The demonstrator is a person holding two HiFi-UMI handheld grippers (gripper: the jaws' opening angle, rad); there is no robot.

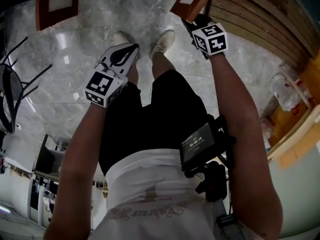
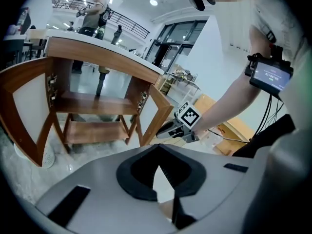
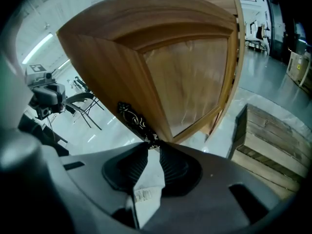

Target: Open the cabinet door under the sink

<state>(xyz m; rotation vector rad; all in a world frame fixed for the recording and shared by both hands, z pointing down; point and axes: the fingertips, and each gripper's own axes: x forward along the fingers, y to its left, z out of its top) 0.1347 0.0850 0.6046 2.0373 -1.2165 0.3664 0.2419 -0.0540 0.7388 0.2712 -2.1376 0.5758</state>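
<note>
One slip risk, since the hold is only on the lower tip of the handle [image 3: 131, 117] and a hard tug could pop it off: left gripper [image 2: 158, 165] closed on nothing, well apart from the cabinet [image 2: 92, 106]; right gripper [image 3: 153, 144] pinched on that handle of the already wide-swung cabinet door [image 3: 190, 67].

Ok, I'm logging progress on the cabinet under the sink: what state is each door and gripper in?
Left door, swung open.
Right door, swung open, held by its handle.
Left gripper, shut, empty.
Right gripper, shut on the handle.
</note>
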